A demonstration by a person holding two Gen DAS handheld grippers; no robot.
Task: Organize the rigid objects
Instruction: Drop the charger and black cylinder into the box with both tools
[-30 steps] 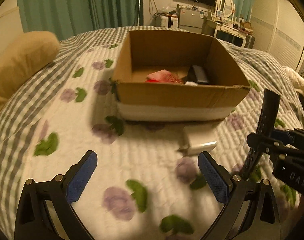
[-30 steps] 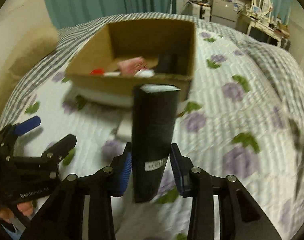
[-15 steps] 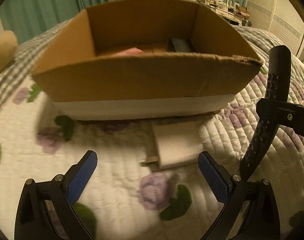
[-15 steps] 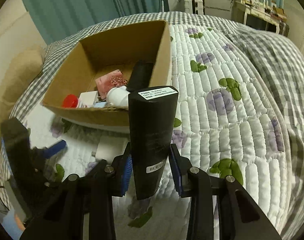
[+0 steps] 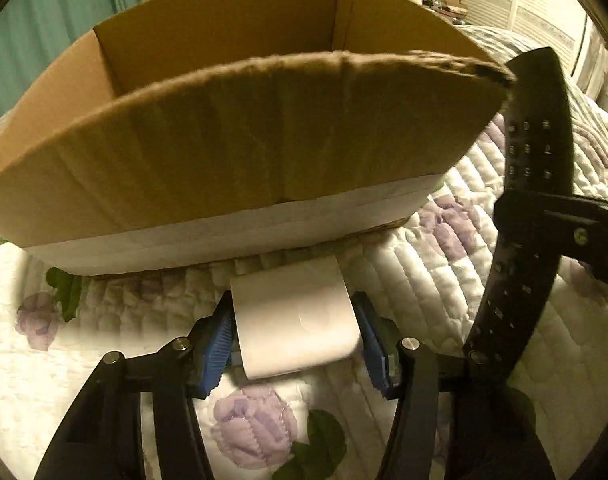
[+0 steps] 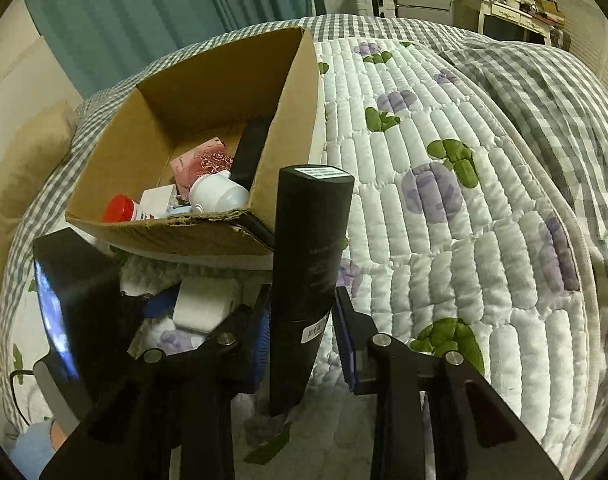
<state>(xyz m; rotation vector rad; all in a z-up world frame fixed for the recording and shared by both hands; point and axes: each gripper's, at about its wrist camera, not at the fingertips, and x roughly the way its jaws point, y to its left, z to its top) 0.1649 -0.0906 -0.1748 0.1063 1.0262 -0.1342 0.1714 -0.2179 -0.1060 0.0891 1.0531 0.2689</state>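
Left: the left gripper [image 5: 293, 336], wide open over the quilted bed [image 5: 444, 280] a second earlier, had advanced and closed its jaws onto the white charger [image 5: 293, 320] lying just before the cardboard box [image 5: 239, 140], so a lift into it appeared next. Right: the right gripper [image 6: 301, 344] kept its jaws clamped on the upright black remote [image 6: 310, 264] beside the box's corner.

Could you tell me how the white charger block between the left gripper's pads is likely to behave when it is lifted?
The white charger block looks rigid and boxy, so it probably won't flex. Its smooth faces might slip, though the left gripper pads flank both sides. Being flat-sided, it seems unlikely to roll on the quilt.
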